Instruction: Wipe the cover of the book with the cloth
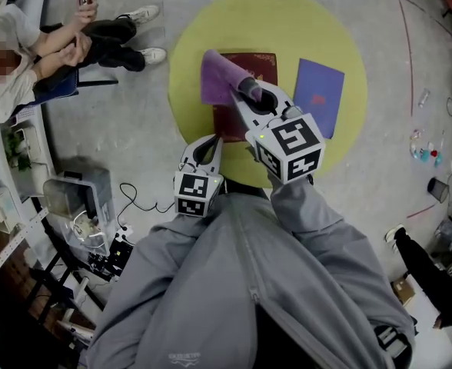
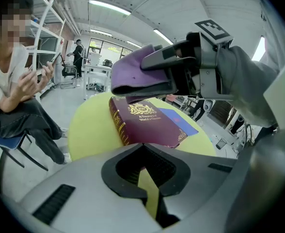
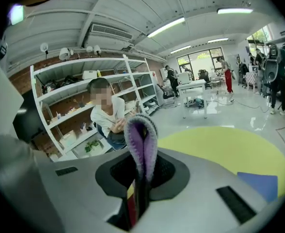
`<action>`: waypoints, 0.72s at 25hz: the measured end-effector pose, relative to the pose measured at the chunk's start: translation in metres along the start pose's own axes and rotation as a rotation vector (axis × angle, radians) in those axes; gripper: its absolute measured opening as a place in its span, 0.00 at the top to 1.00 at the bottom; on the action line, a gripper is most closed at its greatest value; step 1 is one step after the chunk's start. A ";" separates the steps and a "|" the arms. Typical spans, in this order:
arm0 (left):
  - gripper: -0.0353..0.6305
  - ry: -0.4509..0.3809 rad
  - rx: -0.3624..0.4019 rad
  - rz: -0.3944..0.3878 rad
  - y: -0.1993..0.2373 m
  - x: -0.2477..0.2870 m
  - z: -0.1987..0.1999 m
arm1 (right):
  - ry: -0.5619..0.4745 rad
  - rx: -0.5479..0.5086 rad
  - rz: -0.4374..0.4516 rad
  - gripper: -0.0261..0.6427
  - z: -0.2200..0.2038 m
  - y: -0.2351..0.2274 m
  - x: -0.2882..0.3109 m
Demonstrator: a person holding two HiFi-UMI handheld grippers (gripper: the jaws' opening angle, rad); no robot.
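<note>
A dark red book (image 1: 249,61) with gold lettering lies on the round yellow table (image 1: 334,29); the left gripper view shows its cover (image 2: 150,123) too. My right gripper (image 1: 249,91) is shut on a folded purple cloth (image 1: 217,77) and holds it over the book's left part. In the left gripper view the cloth (image 2: 133,74) hangs just above the book's far end; whether it touches is unclear. In the right gripper view the cloth (image 3: 141,140) sticks up between the jaws. My left gripper (image 1: 207,149) hovers at the table's near edge, shut and empty, pointing at the book.
A blue book (image 1: 318,94) lies on the table right of the red one. A person (image 1: 64,48) sits at the upper left, beside shelves. A box and cables (image 1: 80,202) are on the floor at the left. Another person's legs (image 1: 433,279) show at the lower right.
</note>
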State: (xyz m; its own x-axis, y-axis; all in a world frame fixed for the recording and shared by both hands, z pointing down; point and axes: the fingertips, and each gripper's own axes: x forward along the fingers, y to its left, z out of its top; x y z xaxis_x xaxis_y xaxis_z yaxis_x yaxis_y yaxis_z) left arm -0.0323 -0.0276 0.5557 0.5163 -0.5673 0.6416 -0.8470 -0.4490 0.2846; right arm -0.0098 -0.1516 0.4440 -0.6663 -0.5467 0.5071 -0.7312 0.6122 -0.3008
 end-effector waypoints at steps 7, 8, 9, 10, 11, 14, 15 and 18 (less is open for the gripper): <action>0.92 0.003 -0.004 -0.005 0.005 -0.003 -0.001 | 0.047 0.085 0.115 0.87 -0.020 0.023 0.038; 0.92 0.003 -0.004 -0.005 0.006 -0.003 0.000 | 0.058 0.094 0.121 0.87 -0.025 0.023 0.043; 0.92 0.003 -0.005 -0.005 0.006 -0.002 0.000 | 0.072 0.100 0.122 0.87 -0.031 0.022 0.048; 0.92 0.004 -0.004 -0.006 0.005 -0.002 0.000 | 0.088 0.104 0.121 0.87 -0.037 0.019 0.051; 0.92 0.004 -0.004 -0.006 0.004 -0.001 0.001 | 0.103 0.108 0.118 0.87 -0.043 0.015 0.054; 0.92 0.006 -0.003 -0.006 0.003 0.001 0.001 | 0.142 0.117 0.111 0.87 -0.059 0.006 0.060; 0.92 0.007 -0.002 -0.006 0.004 0.002 0.001 | 0.153 0.113 0.106 0.87 -0.062 0.003 0.062; 0.92 0.007 -0.002 -0.005 0.006 0.002 -0.001 | 0.185 0.079 0.080 0.87 -0.071 -0.005 0.066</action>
State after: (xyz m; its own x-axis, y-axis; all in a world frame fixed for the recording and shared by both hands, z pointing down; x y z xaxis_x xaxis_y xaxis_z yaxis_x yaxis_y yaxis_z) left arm -0.0366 -0.0308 0.5599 0.5197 -0.5600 0.6452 -0.8446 -0.4505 0.2893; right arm -0.0400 -0.1501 0.5361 -0.6900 -0.3796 0.6163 -0.6910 0.5991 -0.4045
